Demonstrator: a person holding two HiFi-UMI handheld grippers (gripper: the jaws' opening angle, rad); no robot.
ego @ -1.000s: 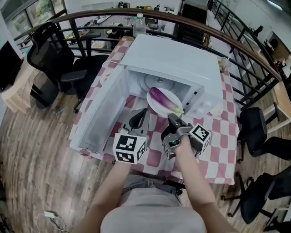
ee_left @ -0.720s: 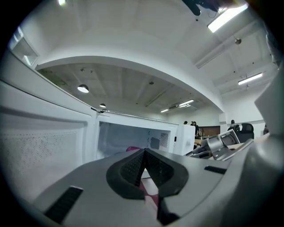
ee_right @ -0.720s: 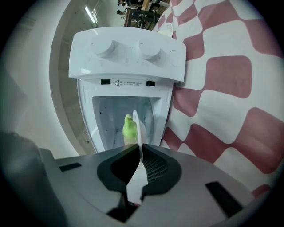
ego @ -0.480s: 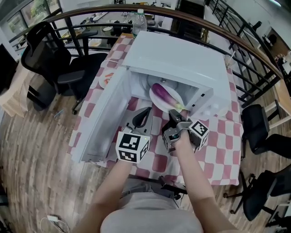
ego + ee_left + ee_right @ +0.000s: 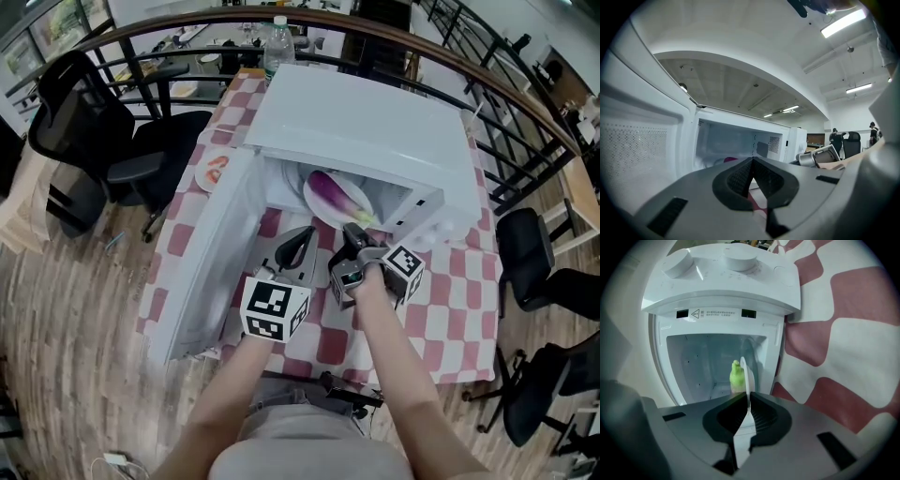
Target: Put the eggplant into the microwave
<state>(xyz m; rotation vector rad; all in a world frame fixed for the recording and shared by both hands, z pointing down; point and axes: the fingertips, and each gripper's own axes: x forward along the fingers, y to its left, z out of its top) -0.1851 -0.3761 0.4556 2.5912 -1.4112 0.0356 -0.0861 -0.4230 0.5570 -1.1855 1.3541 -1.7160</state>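
My right gripper (image 5: 354, 234) clamps the rim of the round white plate (image 5: 317, 204), carrying the purple eggplant (image 5: 336, 195) level into the white microwave (image 5: 366, 122) mouth. My left gripper (image 5: 298, 246) waits before it, jaws together and empty.

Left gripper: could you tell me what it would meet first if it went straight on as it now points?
Probably the white plate carrying the purple eggplant, at the mouth of the white microwave; the shut left gripper aims into that cavity, though depth is unclear.
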